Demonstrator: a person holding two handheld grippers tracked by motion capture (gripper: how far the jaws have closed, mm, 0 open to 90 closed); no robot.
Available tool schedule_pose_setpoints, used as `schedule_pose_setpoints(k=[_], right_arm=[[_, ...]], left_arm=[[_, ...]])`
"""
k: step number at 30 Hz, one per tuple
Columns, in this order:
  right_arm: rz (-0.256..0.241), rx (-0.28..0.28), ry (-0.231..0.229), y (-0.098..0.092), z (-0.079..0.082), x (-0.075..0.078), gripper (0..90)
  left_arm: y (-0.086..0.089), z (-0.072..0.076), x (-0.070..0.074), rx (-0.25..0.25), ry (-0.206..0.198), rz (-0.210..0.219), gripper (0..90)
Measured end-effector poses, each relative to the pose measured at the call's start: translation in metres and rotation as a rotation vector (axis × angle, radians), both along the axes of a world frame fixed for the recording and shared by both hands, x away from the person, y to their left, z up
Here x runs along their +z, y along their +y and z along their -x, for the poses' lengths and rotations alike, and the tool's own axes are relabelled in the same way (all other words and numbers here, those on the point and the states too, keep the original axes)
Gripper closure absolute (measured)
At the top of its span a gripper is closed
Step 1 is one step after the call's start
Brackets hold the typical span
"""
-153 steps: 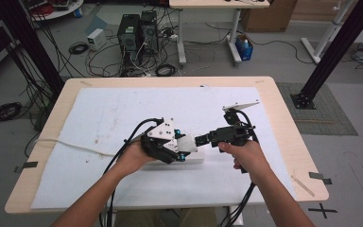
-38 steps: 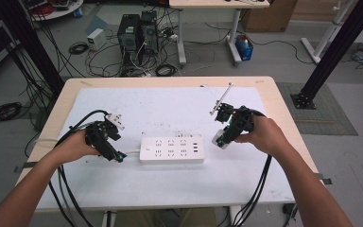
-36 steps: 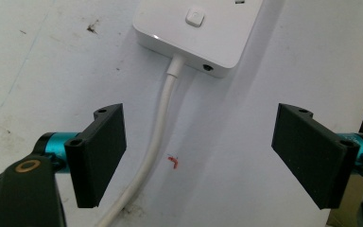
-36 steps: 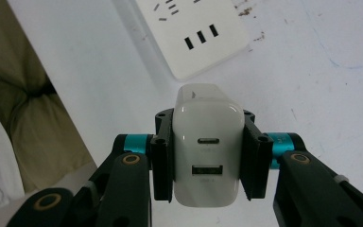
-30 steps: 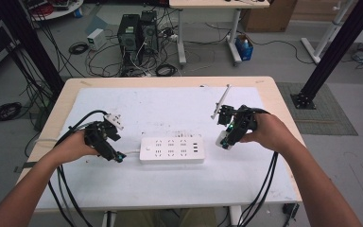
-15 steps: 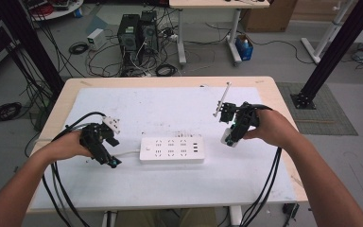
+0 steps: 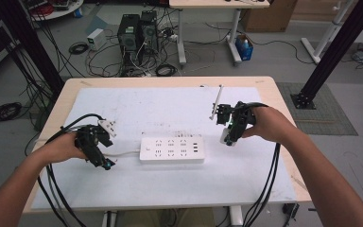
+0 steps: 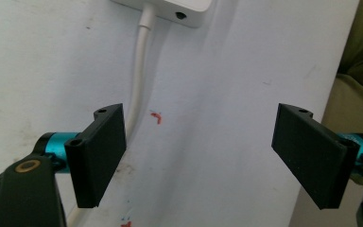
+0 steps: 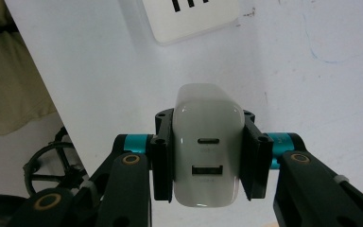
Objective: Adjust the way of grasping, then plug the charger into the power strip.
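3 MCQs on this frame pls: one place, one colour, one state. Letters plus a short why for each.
1. Where does the power strip lie?
A. between the two grippers
B. on the floor
C. at the table's far edge

2. What colour is the charger?
A. black
B. white
C. blue

3. How is the left gripper?
A. shut on the cable
B. shut on the charger
C. open

Answers:
1 A: the high view shows it mid-table, a gripper on each side.
2 B: white body with two ports, clamped in the right gripper.
3 C: its fingers stand wide apart with nothing between.
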State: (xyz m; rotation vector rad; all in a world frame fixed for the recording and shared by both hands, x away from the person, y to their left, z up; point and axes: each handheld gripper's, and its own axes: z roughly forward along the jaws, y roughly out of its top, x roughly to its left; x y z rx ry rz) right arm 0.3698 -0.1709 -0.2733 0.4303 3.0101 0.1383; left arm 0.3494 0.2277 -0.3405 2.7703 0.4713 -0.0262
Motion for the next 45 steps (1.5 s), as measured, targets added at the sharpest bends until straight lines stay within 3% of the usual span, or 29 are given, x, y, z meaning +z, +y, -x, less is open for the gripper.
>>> schedule_pose_setpoints(k=[8,13,16,19,23,24,29,33,35,40,45], right_arm=[[-0.063,-0.053,-0.034,-0.001,-0.003,0.007,62.0],[-0.067,-0.048,-0.021,0.002,-0.004,0.006,62.1],[-0.076,-0.061,-0.027,0.002,-0.006,0.006,62.1],[-0.08,-0.037,-0.042,0.004,-0.007,0.005,62.1],[-0.102,-0.039,-0.053,0.009,-0.013,0.008,62.2],[-0.11,-0.026,-0.066,0.01,-0.014,0.008,62.3],[-0.086,0.048,-0.037,0.024,-0.018,0.002,62.2],[-0.072,0.101,-0.024,0.038,-0.021,-0.002,62.2],[-0.09,0.138,-0.025,0.047,-0.024,-0.002,62.3],[-0.136,0.174,-0.022,0.058,-0.028,-0.001,62.3],[-0.12,0.2,-0.027,0.072,-0.033,-0.007,62.3]], left_arm=[[0.003,0.0,0.006,0.019,-0.032,-0.019,18.6],[0.005,0.0,0.005,0.037,-0.039,-0.045,18.6],[0.004,-0.001,0.006,0.038,-0.054,-0.061,18.6],[0.004,-0.003,0.007,0.034,-0.058,-0.078,18.6],[0.004,-0.004,0.006,0.061,-0.059,-0.081,18.6],[0.004,-0.004,0.006,0.06,-0.062,-0.083,18.6],[0.004,0.001,0.003,0.082,-0.054,-0.088,18.6],[0.005,0.003,0.002,0.091,-0.069,-0.086,18.6],[0.004,0.004,0.001,0.094,-0.065,-0.094,18.6],[0.004,0.0,0.004,0.074,-0.075,-0.114,18.6],[0.003,0.0,0.002,0.08,-0.077,-0.113,18.6]])
